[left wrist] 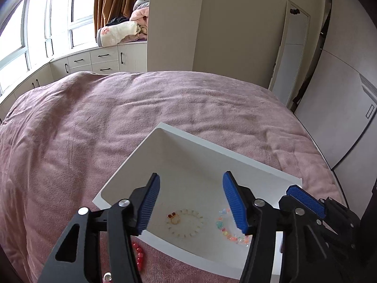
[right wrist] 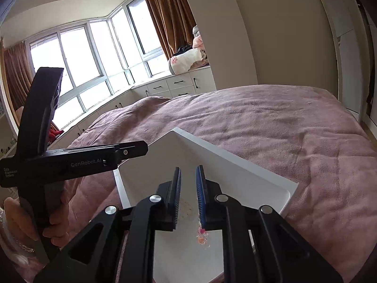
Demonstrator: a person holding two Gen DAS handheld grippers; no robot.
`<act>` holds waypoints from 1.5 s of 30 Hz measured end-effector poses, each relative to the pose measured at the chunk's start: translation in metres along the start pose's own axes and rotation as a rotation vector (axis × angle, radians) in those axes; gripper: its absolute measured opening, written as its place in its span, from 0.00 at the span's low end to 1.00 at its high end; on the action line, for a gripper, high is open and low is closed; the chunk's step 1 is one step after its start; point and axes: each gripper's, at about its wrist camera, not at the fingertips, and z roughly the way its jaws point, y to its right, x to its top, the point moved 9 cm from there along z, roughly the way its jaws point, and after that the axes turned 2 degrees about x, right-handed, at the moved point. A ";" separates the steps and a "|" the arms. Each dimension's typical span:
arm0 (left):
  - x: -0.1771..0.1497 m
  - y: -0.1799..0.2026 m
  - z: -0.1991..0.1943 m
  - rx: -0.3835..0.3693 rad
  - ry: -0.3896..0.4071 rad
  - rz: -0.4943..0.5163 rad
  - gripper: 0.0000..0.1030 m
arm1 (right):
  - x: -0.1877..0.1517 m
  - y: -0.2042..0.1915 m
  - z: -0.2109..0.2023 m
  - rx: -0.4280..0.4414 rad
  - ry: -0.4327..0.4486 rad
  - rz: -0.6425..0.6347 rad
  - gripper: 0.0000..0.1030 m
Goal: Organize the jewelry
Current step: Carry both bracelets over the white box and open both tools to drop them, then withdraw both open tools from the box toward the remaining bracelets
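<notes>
A white tray (left wrist: 212, 151) lies on the pink bedspread. In it are a pale bead bracelet with a gold ring (left wrist: 186, 221) and a pastel bead bracelet (left wrist: 232, 232), the latter also in the right wrist view (right wrist: 202, 235). My left gripper (left wrist: 191, 184) is open above the tray, holding nothing. My right gripper (right wrist: 188, 176) hovers over the tray with jaws a narrow gap apart and nothing between them; its blue pad (left wrist: 306, 199) shows in the left wrist view. A red bead bracelet (left wrist: 139, 255) lies on the bedspread left of the tray.
The pink bedspread (left wrist: 94, 129) spreads all around. White drawers (left wrist: 94, 61) under the windows and folded blankets (left wrist: 122, 30) are beyond the bed. A small pink item (left wrist: 107, 277) lies near the red beads. The left handle (right wrist: 47, 155) shows in the right view.
</notes>
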 end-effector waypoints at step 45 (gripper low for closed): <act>-0.162 -0.202 -0.072 0.110 0.098 -0.080 0.91 | -0.137 -0.199 0.071 0.145 -0.131 -0.666 0.61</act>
